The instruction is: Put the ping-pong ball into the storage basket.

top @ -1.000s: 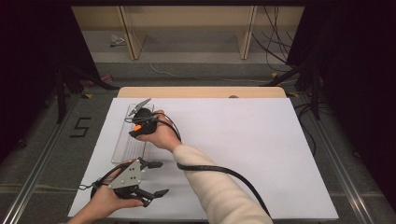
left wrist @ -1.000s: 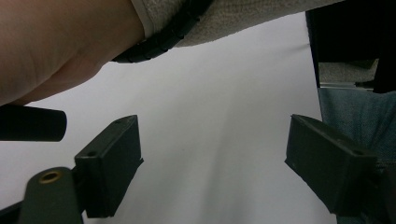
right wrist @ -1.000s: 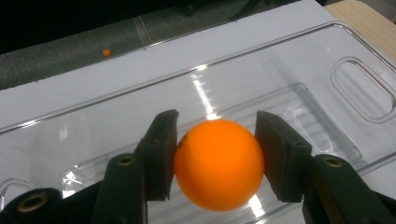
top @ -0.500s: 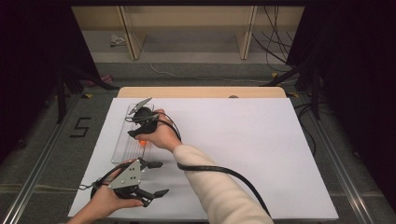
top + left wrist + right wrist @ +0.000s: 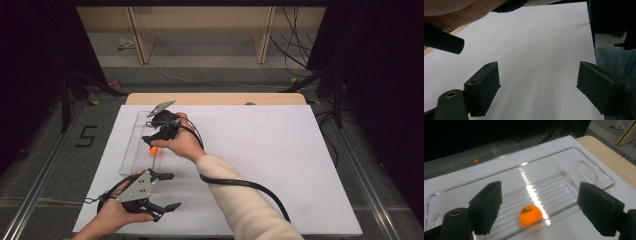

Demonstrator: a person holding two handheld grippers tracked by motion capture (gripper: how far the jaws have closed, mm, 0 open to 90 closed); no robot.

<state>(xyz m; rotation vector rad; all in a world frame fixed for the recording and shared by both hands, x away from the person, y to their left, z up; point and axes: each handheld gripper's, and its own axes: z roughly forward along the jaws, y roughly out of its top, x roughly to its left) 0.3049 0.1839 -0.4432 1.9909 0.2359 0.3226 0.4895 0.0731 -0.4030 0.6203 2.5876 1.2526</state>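
Observation:
An orange ball lies on the ribbed floor of a clear plastic tray at the left of the white table top. In the high view the ball sits just under my right gripper, which hovers over the tray. Seen along its own jaws, my right gripper has just been opening; its jaws stand wide apart and the ball lies free between them, touched by neither. Near the front left edge my left gripper rests open, and in its own view the left gripper has only white table between its jaws.
The white sheet covers most of the table, with a wooden strip at the far edge. A thick black cable trails from the right gripper across the front. A tiny orange spot shows on the floor beyond the tray.
The right gripper's jaws have opened and let go of the orange ball, which now lies in the tray. The right hand has lifted a little and shifted. The left gripper has not moved.

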